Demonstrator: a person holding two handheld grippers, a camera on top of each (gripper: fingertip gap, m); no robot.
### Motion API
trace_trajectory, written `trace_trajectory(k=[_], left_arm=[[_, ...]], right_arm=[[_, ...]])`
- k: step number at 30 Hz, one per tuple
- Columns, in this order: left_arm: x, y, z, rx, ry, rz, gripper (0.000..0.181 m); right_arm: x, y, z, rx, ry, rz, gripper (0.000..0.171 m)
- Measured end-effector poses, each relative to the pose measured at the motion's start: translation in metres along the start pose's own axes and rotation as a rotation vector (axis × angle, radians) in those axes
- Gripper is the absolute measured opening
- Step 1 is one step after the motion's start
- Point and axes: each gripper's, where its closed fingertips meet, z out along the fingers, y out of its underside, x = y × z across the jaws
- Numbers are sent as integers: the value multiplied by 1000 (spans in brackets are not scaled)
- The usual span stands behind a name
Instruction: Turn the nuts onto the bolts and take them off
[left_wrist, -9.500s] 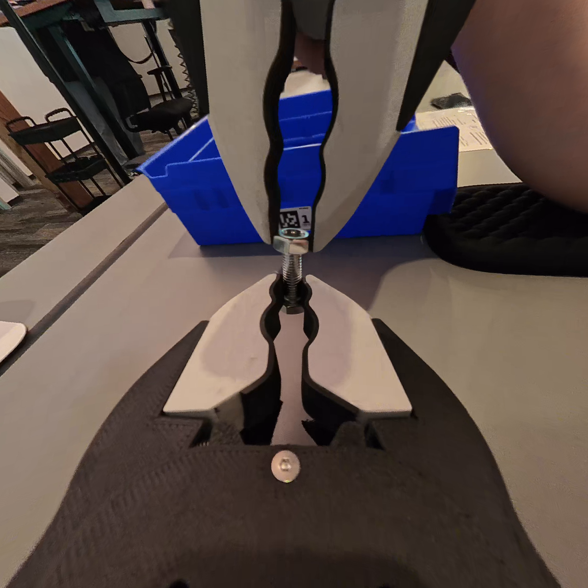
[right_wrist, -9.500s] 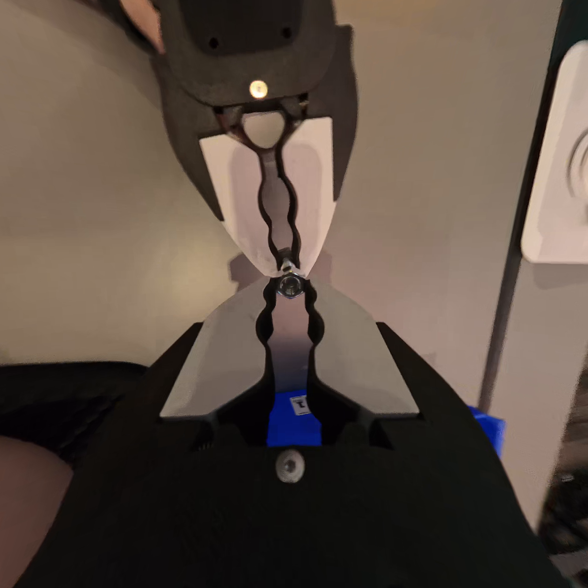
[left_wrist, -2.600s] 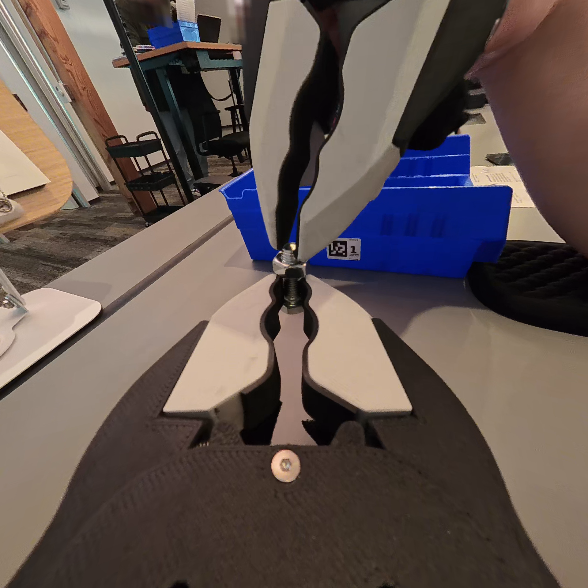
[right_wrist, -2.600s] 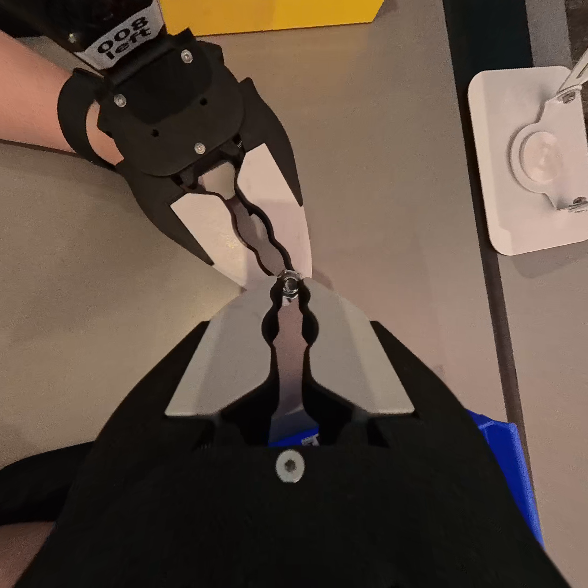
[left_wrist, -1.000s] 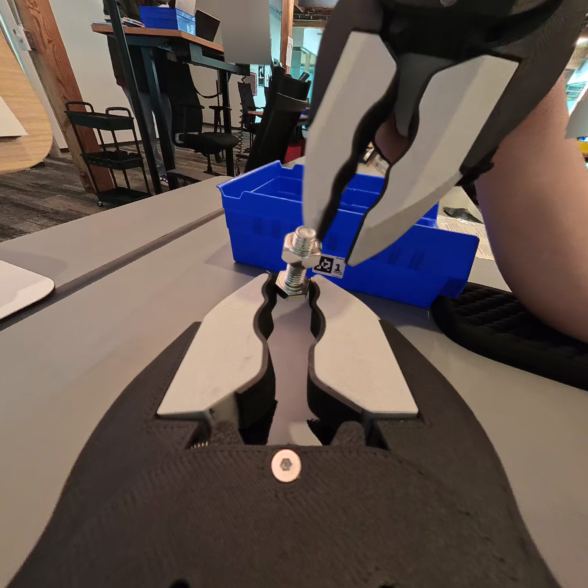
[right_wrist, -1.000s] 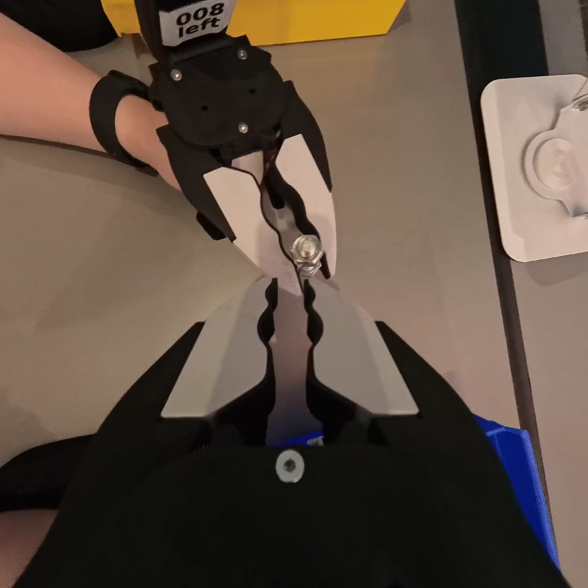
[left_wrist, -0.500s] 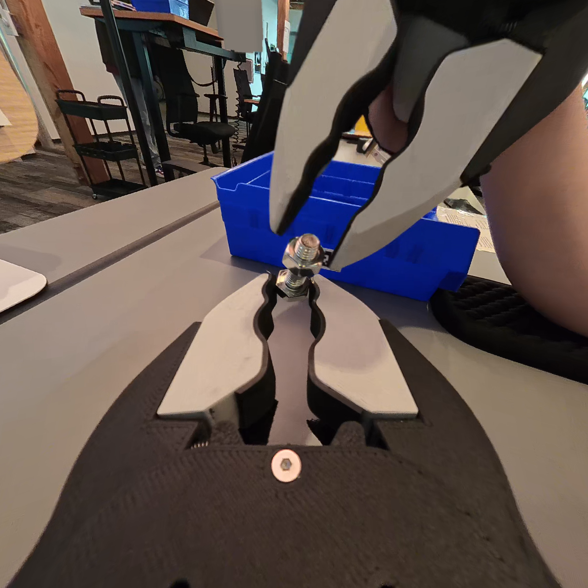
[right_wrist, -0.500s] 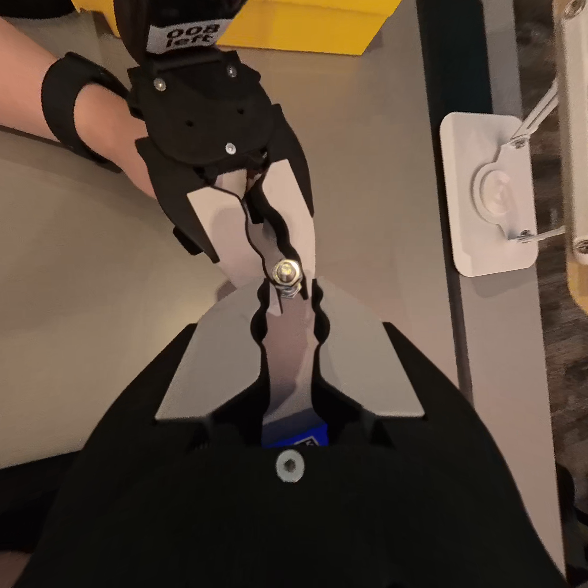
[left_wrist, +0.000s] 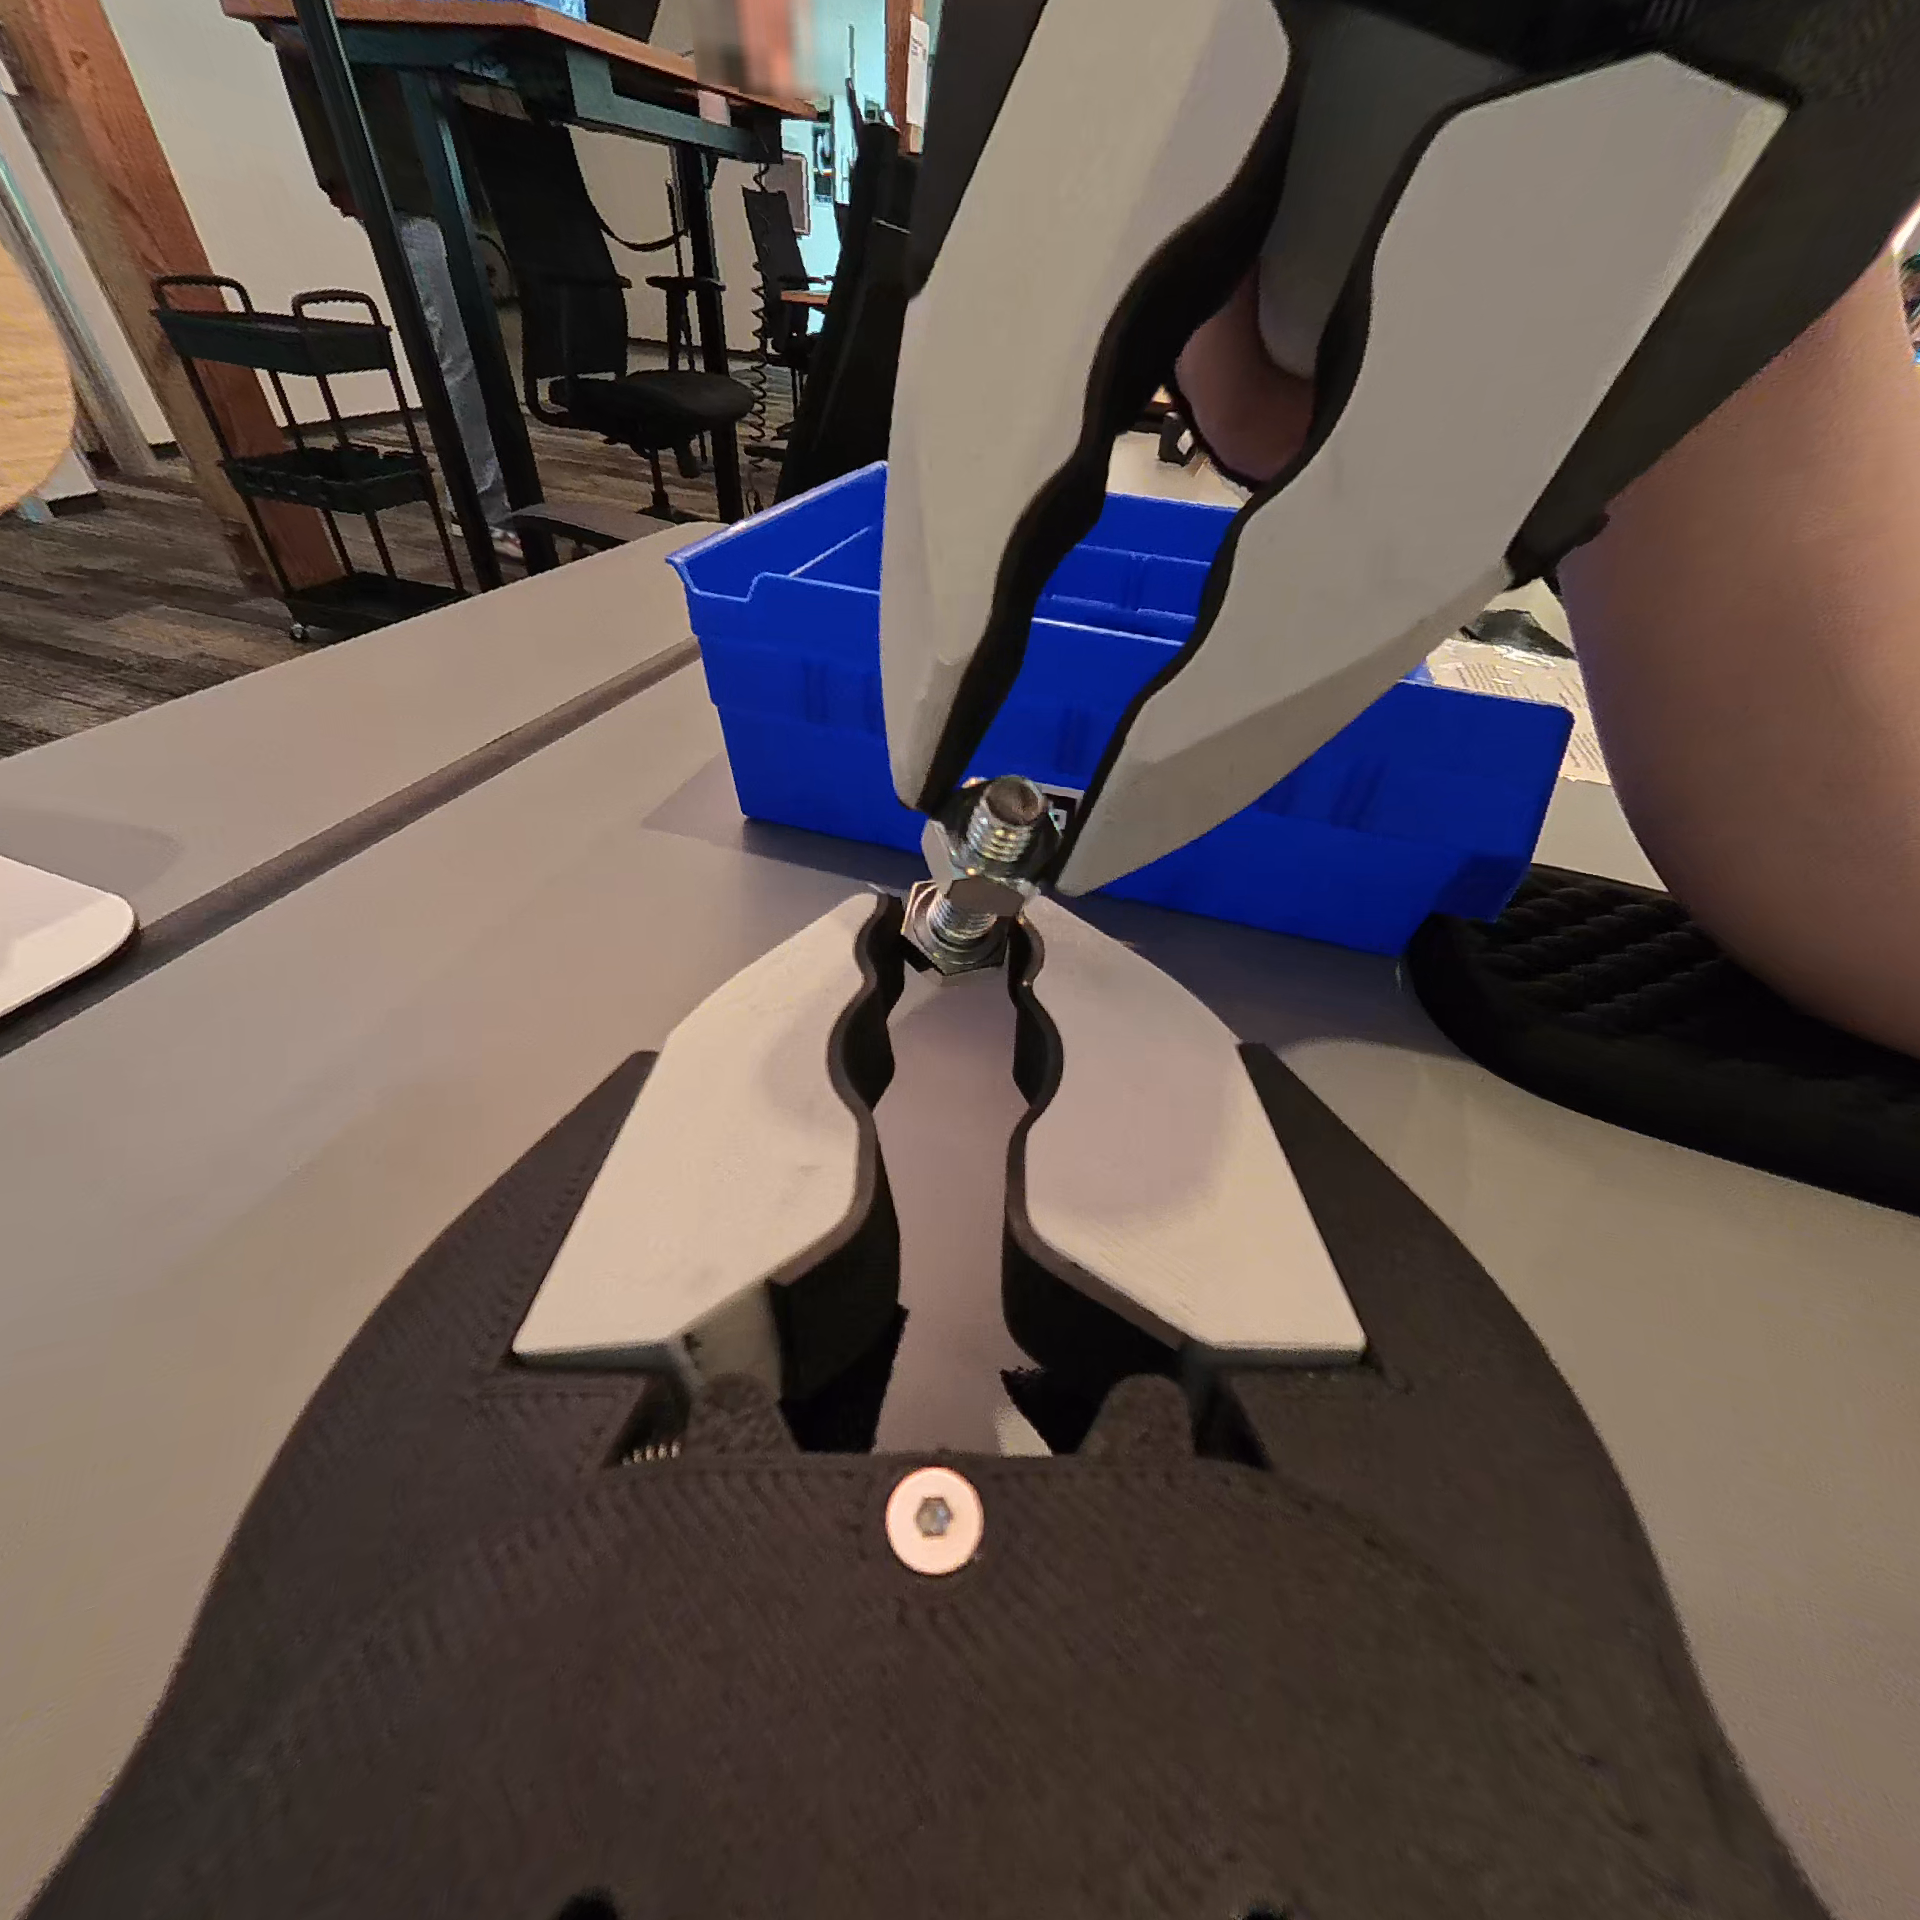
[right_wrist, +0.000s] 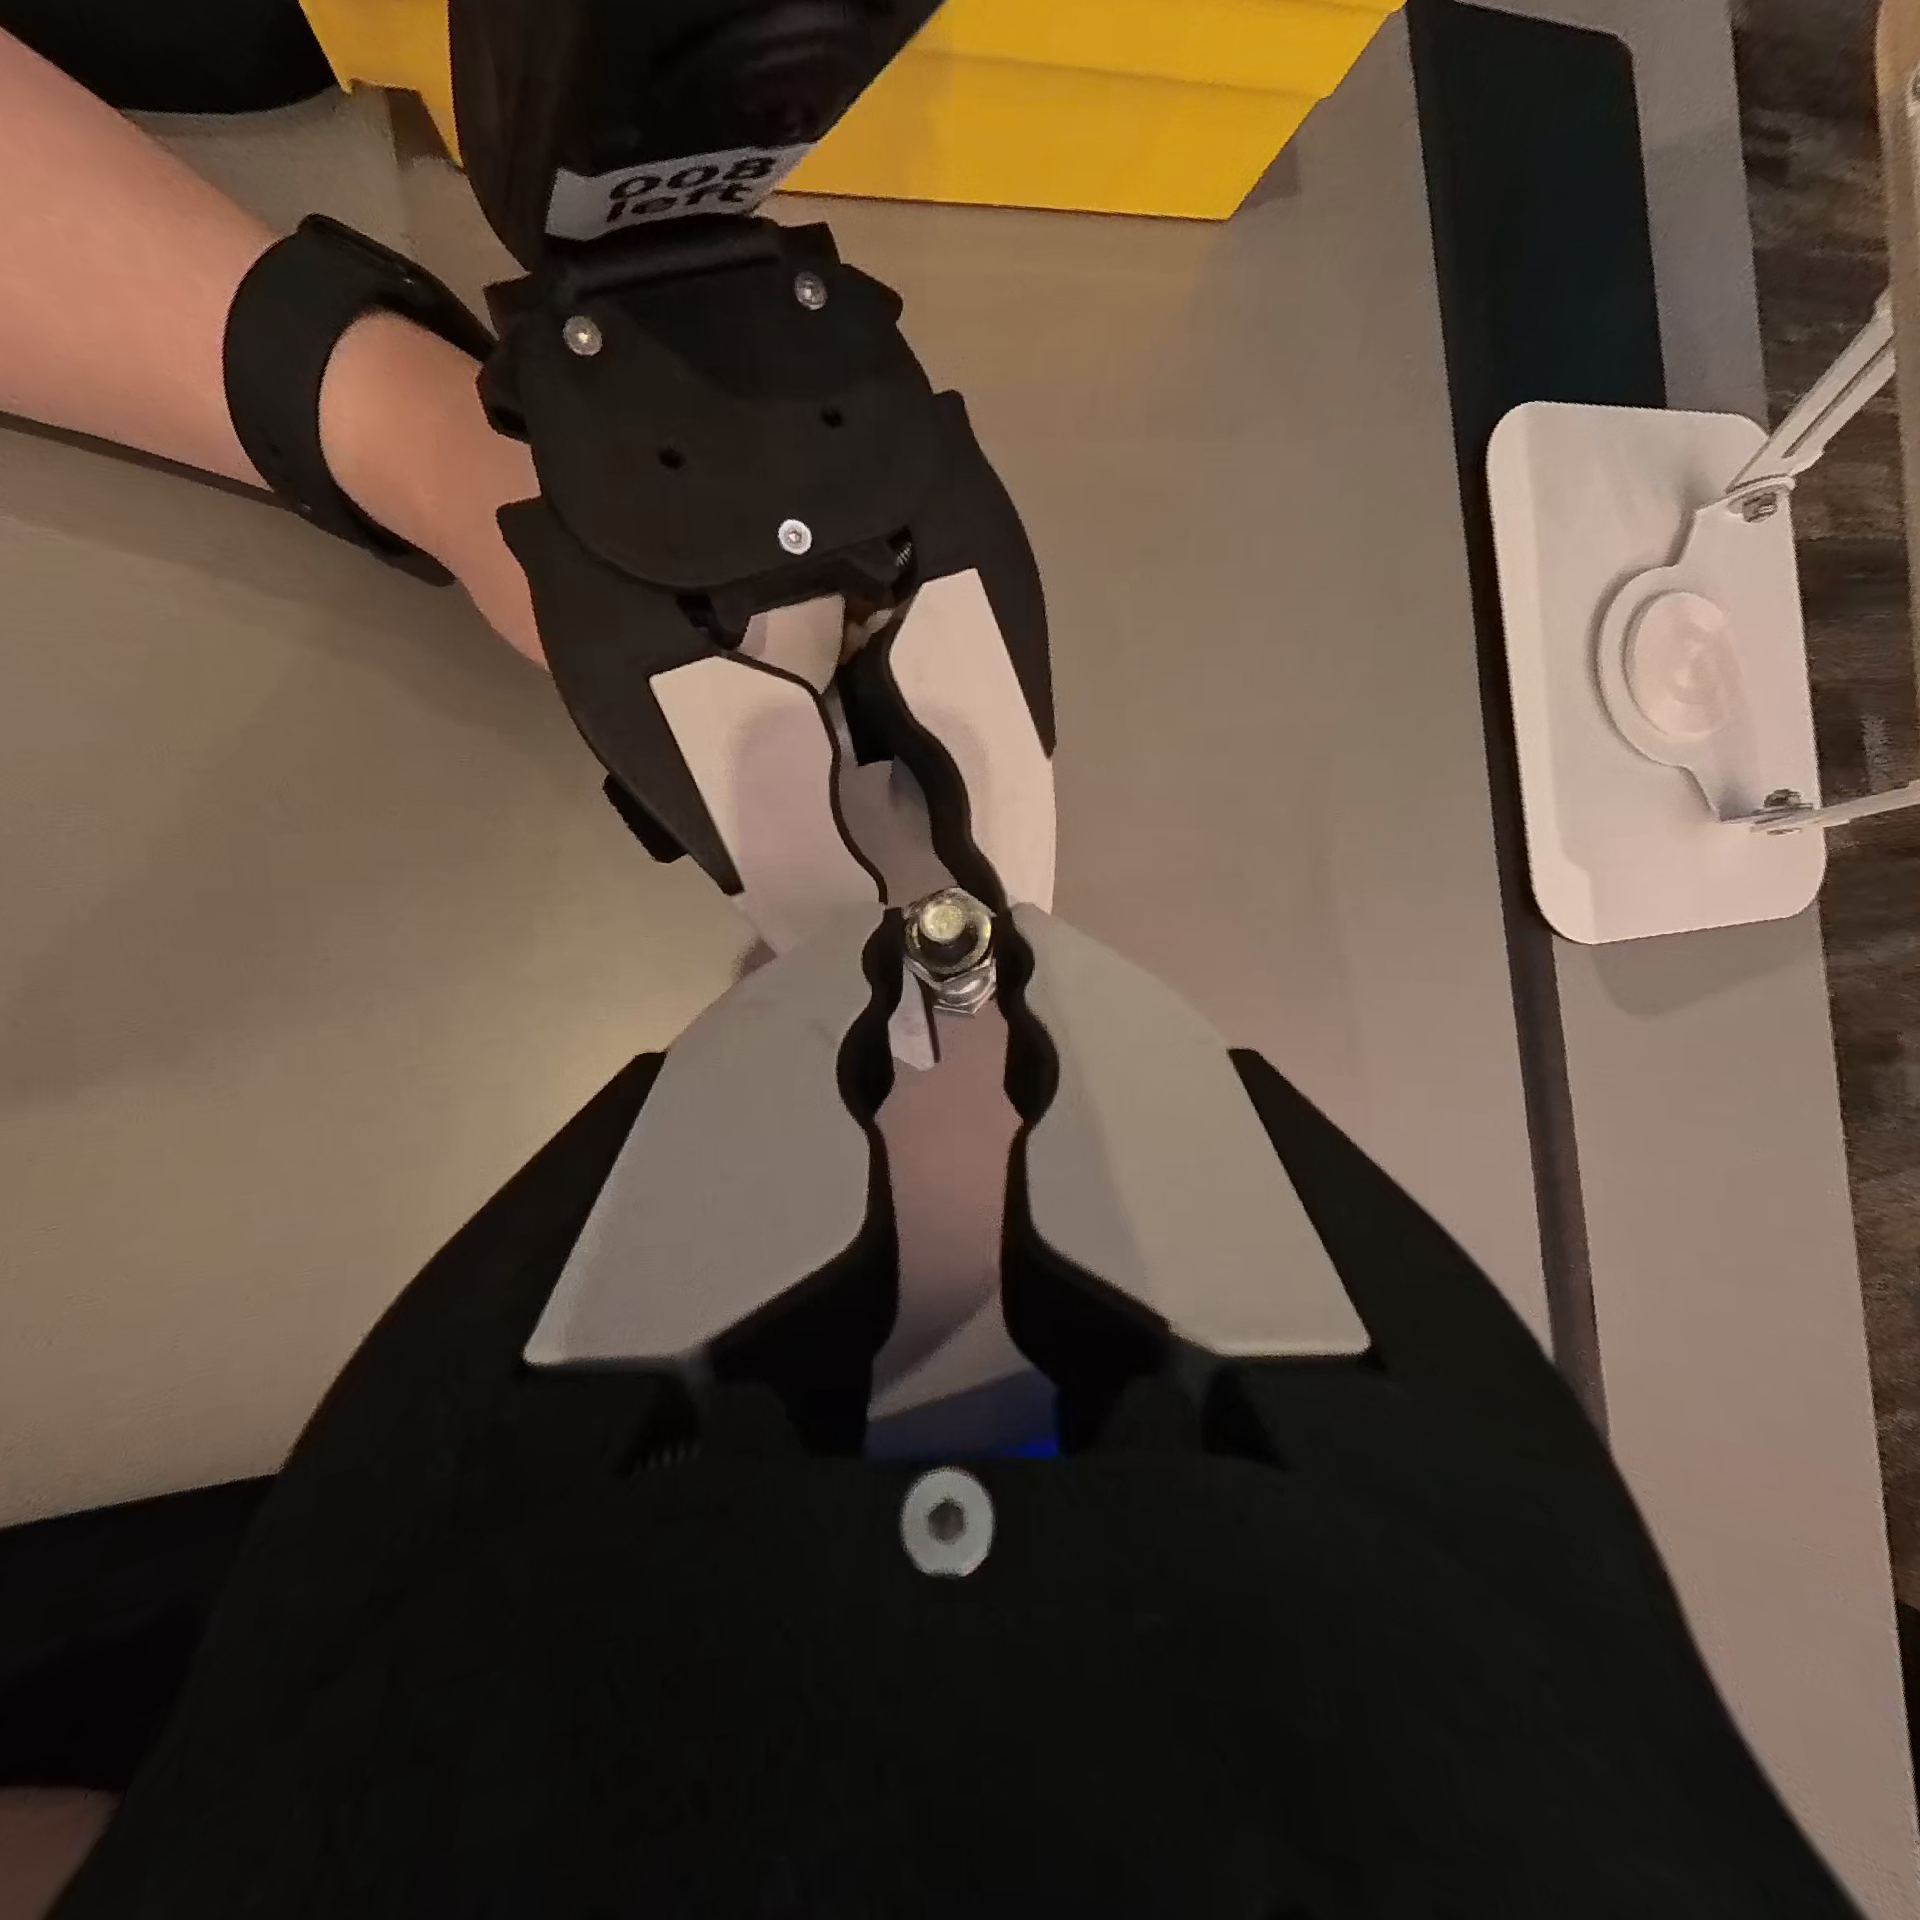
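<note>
A steel bolt (left_wrist: 958, 916) stands upright above the grey table (left_wrist: 416, 987). My left gripper (left_wrist: 951, 935) is shut on its hex head. A steel nut (left_wrist: 979, 875) sits on the thread near the top, with the bolt's end poking through. My right gripper (left_wrist: 992, 842) comes down from above, its pads touching both sides of the nut. In the right wrist view I look down the bolt's end (right_wrist: 945, 923), between my right gripper's tips (right_wrist: 951, 935). The left gripper (right_wrist: 935, 899) reaches in from the top, held by a hand with a black wrist strap.
A blue bin (left_wrist: 1195, 727) stands just behind the bolt, with a black mesh mat (left_wrist: 1662, 1029) and a forearm to its right. A yellow bin (right_wrist: 1039, 125) lies beyond the left gripper. A white stand base (right_wrist: 1662, 675) sits past a dark seam (right_wrist: 1507, 416) in the table. My right fingertips sit around 4 cm from my left ones.
My right gripper let go of the nut and lifted off open. It has now come back down and closed around the nut. The left gripper kept hold of the bolt head.
</note>
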Motion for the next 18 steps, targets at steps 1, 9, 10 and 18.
trace_trajectory(k=[1, 9, 10, 18], left_arm=[[1, 0, 0, -3, 2, 3, 19], [2, 0, 1, -2, 4, 9, 19], [1, 0, 0, 0, 3, 9, 19], [1, 0, 1, -5, 3, 6, 19]], right_arm=[[-1, 1, 0, 3, -10, 9, 18], [-1, 2, -3, 14, -27, 26, 18], [-1, 2, -3, 14, -24, 21, 18], [-1, -2, -4, 33, -23, 13, 18]])
